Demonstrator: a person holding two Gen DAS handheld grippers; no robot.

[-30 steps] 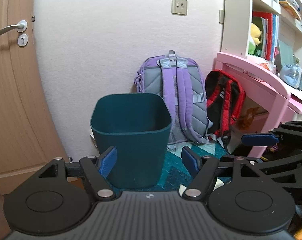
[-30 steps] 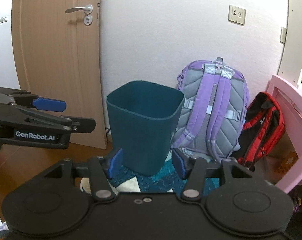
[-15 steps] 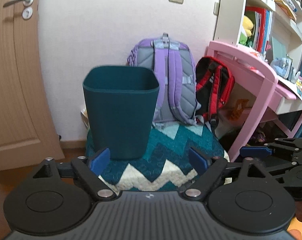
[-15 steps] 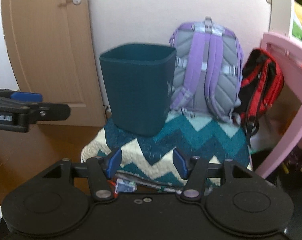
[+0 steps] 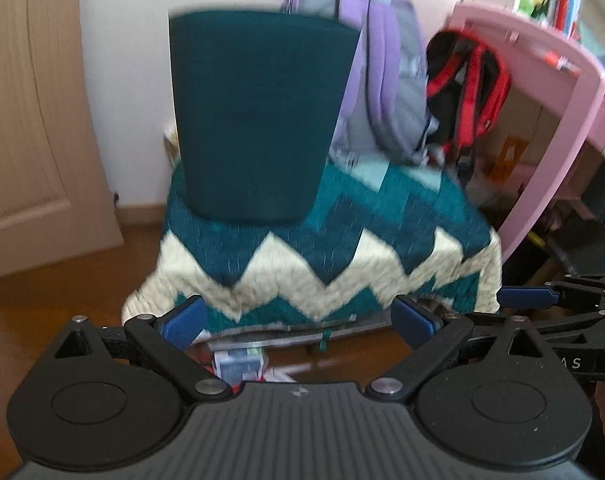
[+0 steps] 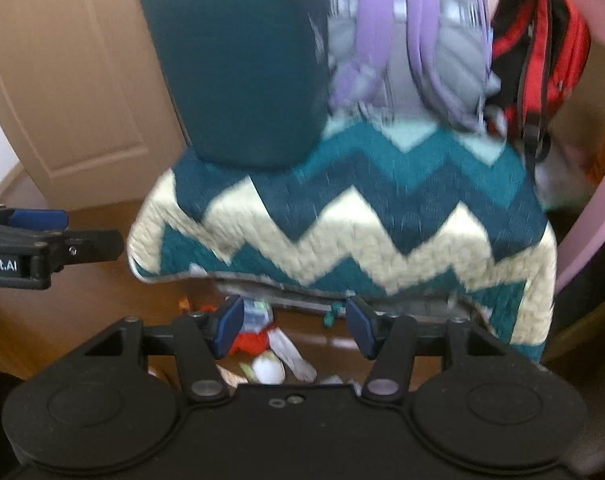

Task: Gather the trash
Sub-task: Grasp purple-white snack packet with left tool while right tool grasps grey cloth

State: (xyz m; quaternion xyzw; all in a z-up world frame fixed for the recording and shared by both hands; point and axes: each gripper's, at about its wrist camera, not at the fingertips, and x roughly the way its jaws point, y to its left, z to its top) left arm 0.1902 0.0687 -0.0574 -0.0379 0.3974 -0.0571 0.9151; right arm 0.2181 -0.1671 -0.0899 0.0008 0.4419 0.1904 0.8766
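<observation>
A: Where is the trash [image 6: 268, 350] now?

B: It lies on the wooden floor [image 6: 82, 320], just before the low seat with the zigzag blanket [image 6: 342, 220]. There is a red scrap, a white rounded piece, some pale wrappers and a small printed packet; the picture is blurred, so I cannot name them better. The dark green bin [image 6: 238, 64] stands on top of the blanket, against the wall, beside a purple backpack [image 6: 414, 40].

A: And the two tools?

B: The right gripper [image 6: 294, 326] points down at the pile with its jaws parted and nothing between them. The left gripper [image 5: 298, 320] has just been opening its jaws — they stand very wide now, also empty, over the packet.

A: How should the pick be done well?

B: I think each one should choose a single piece, not the whole heap. Slow down first — both views are smeared. Bring the pads down on each side of one scrap, near to the floor, then close. Thin wrappers may slip, so take the thicker pieces first.
</observation>
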